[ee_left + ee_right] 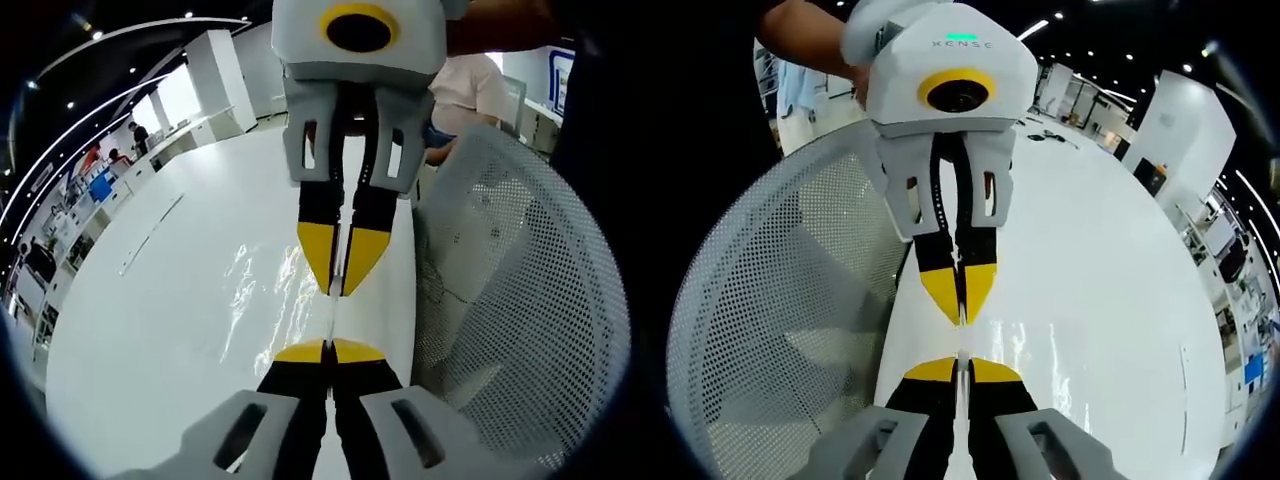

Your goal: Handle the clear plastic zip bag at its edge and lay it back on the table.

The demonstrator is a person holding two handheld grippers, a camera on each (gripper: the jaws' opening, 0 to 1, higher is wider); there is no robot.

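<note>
— While the left tongs (329, 349) rise from the bottom of the left gripper view, how do their jaws stand?

— They are pressed together, with the thin edge of the clear bag (262, 290) caught between the yellow tips. The right tongs (338, 290) reach in from the top of that view, tip to tip with the left ones, and are clamped on the same edge.

— Where does the bag lie otherwise?

— It spreads as a glinting, crinkled sheet over the white tabletop (170, 330), to the left of both pairs of tongs. Whether it rests flat cannot be told.

— And the right gripper view?

— There the right tongs (960, 365) are closed on the bag (1060, 345) edge, the left tongs (962, 318) meeting them from above. A white mesh chair back (780, 300) stands just beside the tabletop (1110, 240) edge.
</note>
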